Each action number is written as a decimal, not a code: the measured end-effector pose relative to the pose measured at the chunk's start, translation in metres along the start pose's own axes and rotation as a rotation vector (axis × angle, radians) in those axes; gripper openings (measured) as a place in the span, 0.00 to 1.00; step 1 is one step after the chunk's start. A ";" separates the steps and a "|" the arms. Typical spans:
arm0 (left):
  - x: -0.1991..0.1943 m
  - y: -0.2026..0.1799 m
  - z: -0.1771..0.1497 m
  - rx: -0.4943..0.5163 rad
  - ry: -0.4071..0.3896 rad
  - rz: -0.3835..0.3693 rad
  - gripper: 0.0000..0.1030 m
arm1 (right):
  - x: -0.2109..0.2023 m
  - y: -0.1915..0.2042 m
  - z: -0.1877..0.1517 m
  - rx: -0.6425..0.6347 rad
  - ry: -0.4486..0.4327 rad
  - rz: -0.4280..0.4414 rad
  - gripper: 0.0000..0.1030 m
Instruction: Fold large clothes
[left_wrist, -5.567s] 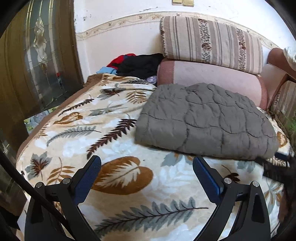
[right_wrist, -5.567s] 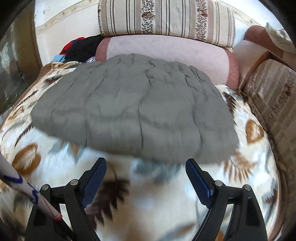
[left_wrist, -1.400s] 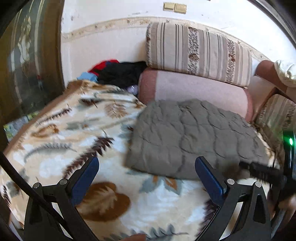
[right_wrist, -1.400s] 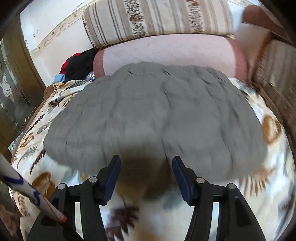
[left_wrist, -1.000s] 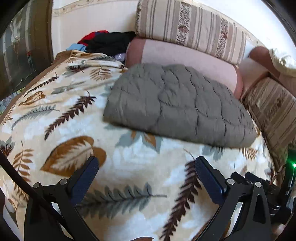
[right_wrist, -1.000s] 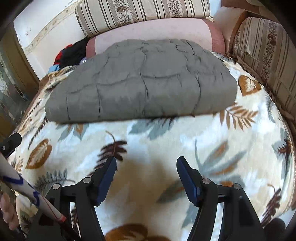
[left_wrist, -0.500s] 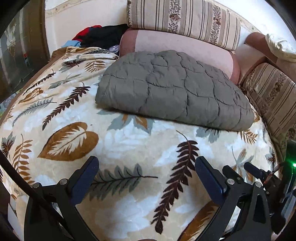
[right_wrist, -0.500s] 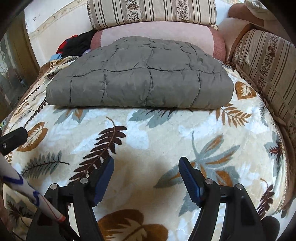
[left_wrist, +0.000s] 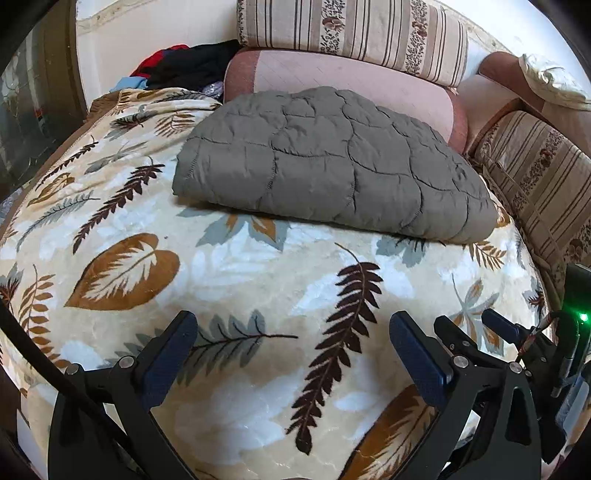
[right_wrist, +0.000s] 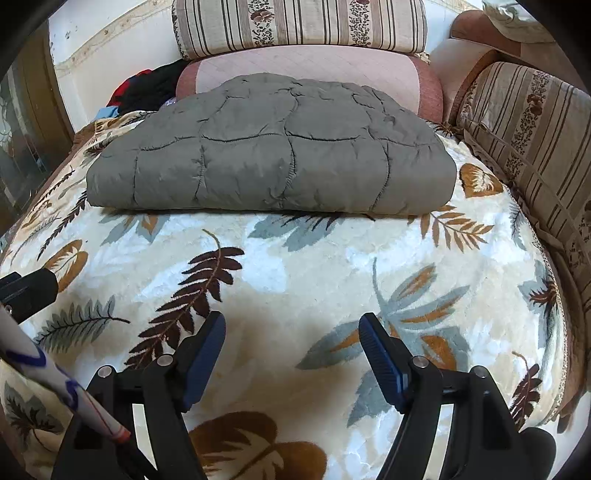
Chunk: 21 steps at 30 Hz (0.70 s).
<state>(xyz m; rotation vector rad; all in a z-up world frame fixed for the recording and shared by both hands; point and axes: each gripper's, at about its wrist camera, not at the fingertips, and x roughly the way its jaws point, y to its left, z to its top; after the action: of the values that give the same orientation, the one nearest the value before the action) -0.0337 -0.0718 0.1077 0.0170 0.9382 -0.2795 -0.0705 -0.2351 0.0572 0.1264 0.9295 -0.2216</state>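
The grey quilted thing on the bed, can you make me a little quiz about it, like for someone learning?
1. True or false: the right gripper is squeezing the grey garment.
2. What lies right behind the garment? A) pink cushion B) a lamp C) a box
3. Fill in: the garment rests on a blanket printed with ____.

Key: 1. False. Both it and the left gripper are open, over the blanket, apart from the garment. 2. A. 3. Leaves.
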 end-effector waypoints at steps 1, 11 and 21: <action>0.000 -0.002 -0.001 0.002 0.006 -0.005 1.00 | 0.000 0.000 0.000 -0.003 0.000 -0.005 0.77; 0.007 -0.012 -0.010 0.031 0.041 -0.017 1.00 | -0.002 -0.006 -0.006 -0.013 -0.011 -0.052 0.79; 0.017 -0.009 -0.013 0.035 0.058 0.030 1.00 | 0.002 -0.003 -0.009 -0.027 -0.004 -0.065 0.81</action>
<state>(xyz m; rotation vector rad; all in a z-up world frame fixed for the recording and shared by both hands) -0.0366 -0.0827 0.0880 0.0715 0.9894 -0.2683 -0.0767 -0.2365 0.0502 0.0707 0.9335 -0.2692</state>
